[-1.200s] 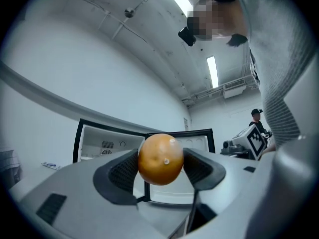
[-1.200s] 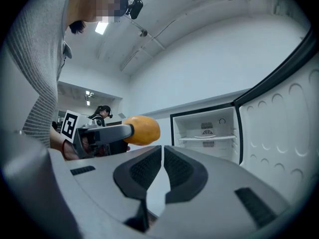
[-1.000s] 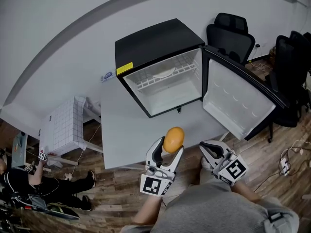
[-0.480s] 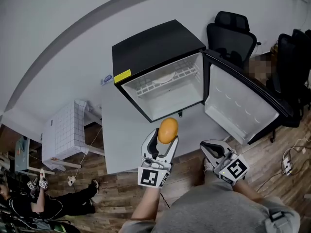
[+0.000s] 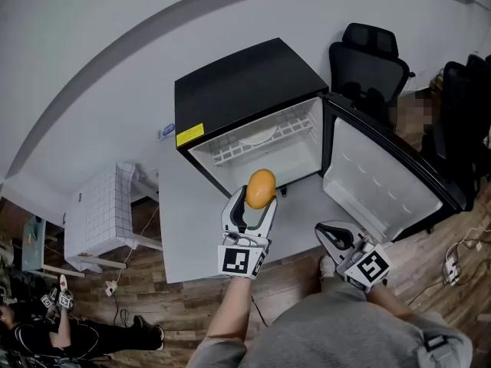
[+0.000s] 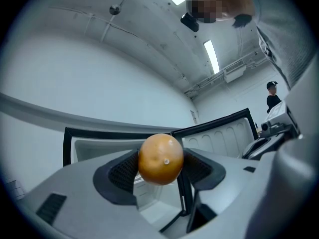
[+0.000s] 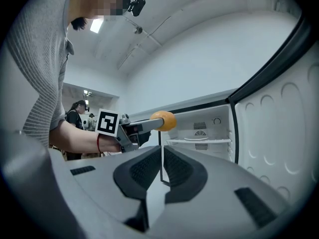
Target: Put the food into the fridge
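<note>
Grey wall behind; low grey table [image 5: 180,221] w/ black mini fridge [image 5: 238,83] at its back edge, door [image 5: 380,179] swung wide to the right. Left gripper [image 5: 253,199] is clamped on an orange [image 5: 261,187], held in the air just before the fridge opening, over mid-table. Right gripper [image 5: 331,236], off the table's front-right edge, has its jaws together w/ nothing in them. Step looks like carry-in. Next move prob. needs the orange taken level past the frame, onto the wire shelf [image 5: 261,135] or the floor below it, and released w/o rolling out.
</note>
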Motion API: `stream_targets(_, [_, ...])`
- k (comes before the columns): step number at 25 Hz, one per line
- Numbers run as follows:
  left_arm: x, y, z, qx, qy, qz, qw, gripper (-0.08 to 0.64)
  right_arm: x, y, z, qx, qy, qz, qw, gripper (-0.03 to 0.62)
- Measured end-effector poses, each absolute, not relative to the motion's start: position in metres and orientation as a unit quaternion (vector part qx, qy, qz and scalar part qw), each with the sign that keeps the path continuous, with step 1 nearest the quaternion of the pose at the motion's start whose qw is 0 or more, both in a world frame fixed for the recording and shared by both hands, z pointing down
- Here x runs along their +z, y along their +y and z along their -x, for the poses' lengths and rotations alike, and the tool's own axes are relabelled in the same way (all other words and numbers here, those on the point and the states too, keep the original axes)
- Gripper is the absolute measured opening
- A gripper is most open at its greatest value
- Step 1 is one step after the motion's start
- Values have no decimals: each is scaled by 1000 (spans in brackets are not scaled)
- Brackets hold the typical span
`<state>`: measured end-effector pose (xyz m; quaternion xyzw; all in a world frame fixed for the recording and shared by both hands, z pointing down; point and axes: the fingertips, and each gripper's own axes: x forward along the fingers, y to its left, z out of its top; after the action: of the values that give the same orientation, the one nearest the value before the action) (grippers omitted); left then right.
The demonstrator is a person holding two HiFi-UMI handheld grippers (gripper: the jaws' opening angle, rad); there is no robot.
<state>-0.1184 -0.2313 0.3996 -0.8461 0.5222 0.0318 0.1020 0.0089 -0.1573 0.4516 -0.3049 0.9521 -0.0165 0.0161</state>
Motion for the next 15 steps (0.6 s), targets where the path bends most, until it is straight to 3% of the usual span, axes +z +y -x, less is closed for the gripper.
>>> stream_targets(15, [417,-322,127,-13,551,829,98,293,459,-207,-9,-28,958,285,8,14])
